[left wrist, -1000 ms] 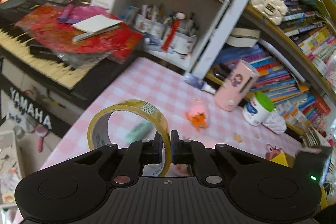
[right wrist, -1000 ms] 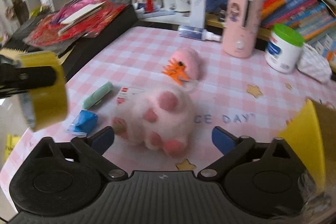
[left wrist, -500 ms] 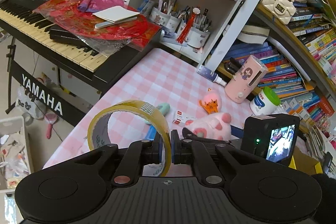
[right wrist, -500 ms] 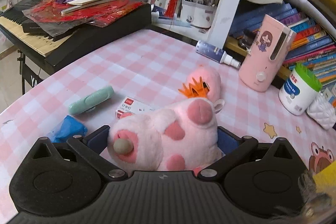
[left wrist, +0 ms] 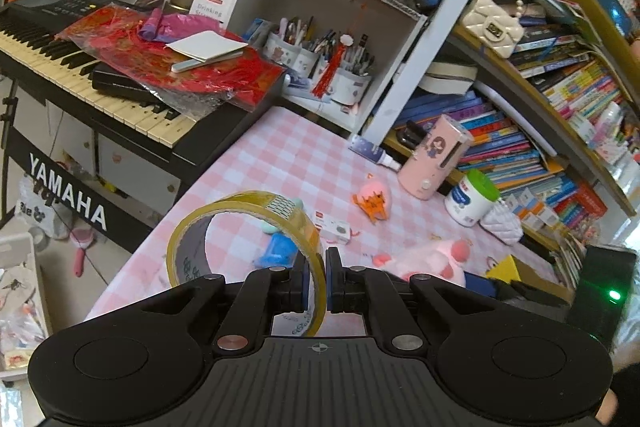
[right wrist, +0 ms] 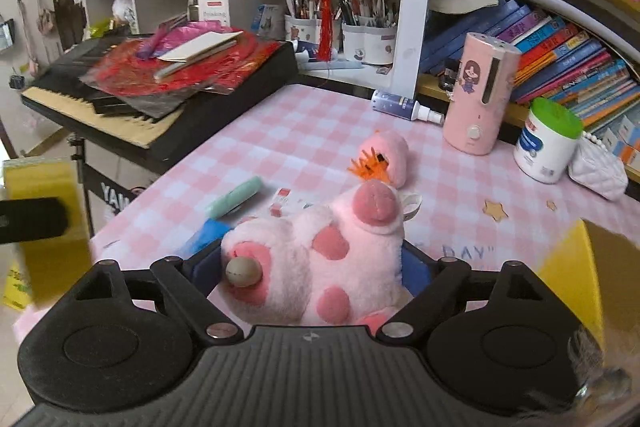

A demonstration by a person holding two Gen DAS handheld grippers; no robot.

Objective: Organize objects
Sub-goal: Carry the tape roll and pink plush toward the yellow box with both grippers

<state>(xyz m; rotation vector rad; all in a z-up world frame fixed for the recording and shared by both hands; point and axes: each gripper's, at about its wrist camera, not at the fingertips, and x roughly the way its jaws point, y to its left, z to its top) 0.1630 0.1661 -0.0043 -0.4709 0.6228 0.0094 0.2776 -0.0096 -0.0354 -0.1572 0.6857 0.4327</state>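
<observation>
A yellow tape roll (left wrist: 240,203) hangs above the table's near-left corner, its wall pinched by my shut left gripper (left wrist: 324,279); it also shows as a yellow blur, the tape roll (right wrist: 44,179), in the right wrist view. A pink plush paw (right wrist: 316,259) with darker pink pads fills my right gripper (right wrist: 308,263). The jaws are closing and both blue pads press into its sides. The same plush paw (left wrist: 440,259) appears low right in the left wrist view.
On the pink checked tablecloth (right wrist: 304,131) lie a small pink and orange toy (right wrist: 380,159), a green tube (right wrist: 234,203), a blue packet (right wrist: 200,239) and a small white box (right wrist: 284,201). A pink cylinder (right wrist: 480,91), white jar (right wrist: 548,143) and spray bottle (right wrist: 400,105) stand behind. A keyboard (right wrist: 120,115) is left, a yellow box (right wrist: 580,275) right.
My right gripper came around the plush paw and its jaws narrowed onto it. My left gripper drew back from the table with the tape roll still pinched.
</observation>
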